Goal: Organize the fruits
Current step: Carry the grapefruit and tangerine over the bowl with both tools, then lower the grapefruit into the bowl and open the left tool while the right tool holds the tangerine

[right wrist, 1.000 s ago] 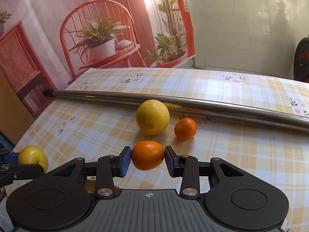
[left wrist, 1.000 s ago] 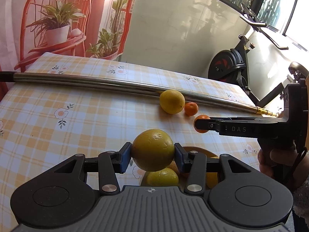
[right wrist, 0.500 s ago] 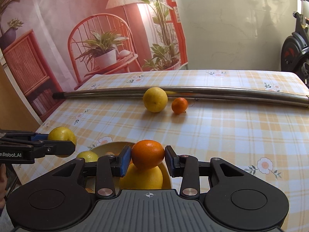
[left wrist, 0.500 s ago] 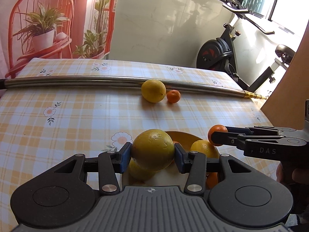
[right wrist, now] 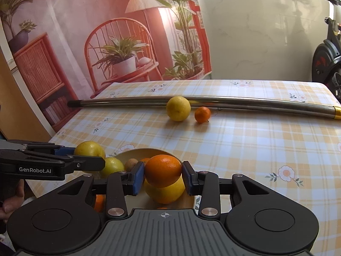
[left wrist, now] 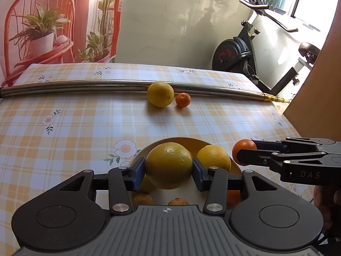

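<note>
The left gripper [left wrist: 169, 168] clamps a large yellow fruit [left wrist: 168, 165] between its blue pads, over the bowl [left wrist: 181, 140] near the table's near edge. The right gripper [right wrist: 163, 178] pinches a small orange [right wrist: 163, 170] above the same bowl, beside it. The bowl holds more yellow and orange fruit. Toward the far edge, a lemon [left wrist: 160, 94] and a mandarin [left wrist: 183, 100] sit just beside each other on the checked tablecloth [left wrist: 85, 123], against a long metal pole [left wrist: 74, 84].
</note>
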Action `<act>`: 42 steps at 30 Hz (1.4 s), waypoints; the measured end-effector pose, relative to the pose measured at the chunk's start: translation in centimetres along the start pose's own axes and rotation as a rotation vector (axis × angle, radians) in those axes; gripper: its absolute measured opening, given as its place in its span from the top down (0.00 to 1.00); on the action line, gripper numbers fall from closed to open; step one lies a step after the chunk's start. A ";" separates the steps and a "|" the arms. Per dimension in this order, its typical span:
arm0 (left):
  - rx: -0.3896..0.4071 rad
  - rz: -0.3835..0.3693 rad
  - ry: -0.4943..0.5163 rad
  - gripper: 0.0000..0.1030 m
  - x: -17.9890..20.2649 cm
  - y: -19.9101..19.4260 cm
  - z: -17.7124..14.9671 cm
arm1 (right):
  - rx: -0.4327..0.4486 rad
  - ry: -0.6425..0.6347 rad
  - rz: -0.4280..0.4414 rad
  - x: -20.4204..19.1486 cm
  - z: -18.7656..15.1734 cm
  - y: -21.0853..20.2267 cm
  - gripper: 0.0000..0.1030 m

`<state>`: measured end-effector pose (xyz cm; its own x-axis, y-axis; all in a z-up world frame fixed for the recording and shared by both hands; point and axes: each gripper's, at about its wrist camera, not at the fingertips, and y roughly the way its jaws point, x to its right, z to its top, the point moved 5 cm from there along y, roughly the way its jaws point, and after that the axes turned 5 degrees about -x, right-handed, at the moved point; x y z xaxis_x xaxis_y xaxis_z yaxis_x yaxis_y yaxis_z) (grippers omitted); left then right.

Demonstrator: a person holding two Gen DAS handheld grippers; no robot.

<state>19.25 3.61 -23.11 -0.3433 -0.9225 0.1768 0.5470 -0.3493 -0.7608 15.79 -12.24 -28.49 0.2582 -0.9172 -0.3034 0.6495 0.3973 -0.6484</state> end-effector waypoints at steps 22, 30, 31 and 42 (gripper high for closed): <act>-0.041 -0.009 0.061 0.52 1.2 1.9 -0.5 | -0.062 0.065 0.020 0.9 -2.5 1.0 0.66; -0.048 0.001 0.087 0.52 1.5 2.3 -0.1 | -0.053 0.078 0.021 1.4 -2.1 1.4 0.66; -0.049 0.003 0.092 0.52 1.6 2.3 -0.1 | -0.051 0.077 0.020 1.4 -2.1 1.5 0.66; -0.053 -0.012 0.135 0.52 2.7 2.4 0.0 | -0.046 0.079 0.018 1.5 -2.2 0.8 0.66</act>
<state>19.60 0.32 -24.49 -0.4507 -0.8867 0.1030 0.5025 -0.3474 -0.7917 15.16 -13.23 -31.02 0.2111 -0.9054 -0.3683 0.6109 0.4164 -0.6734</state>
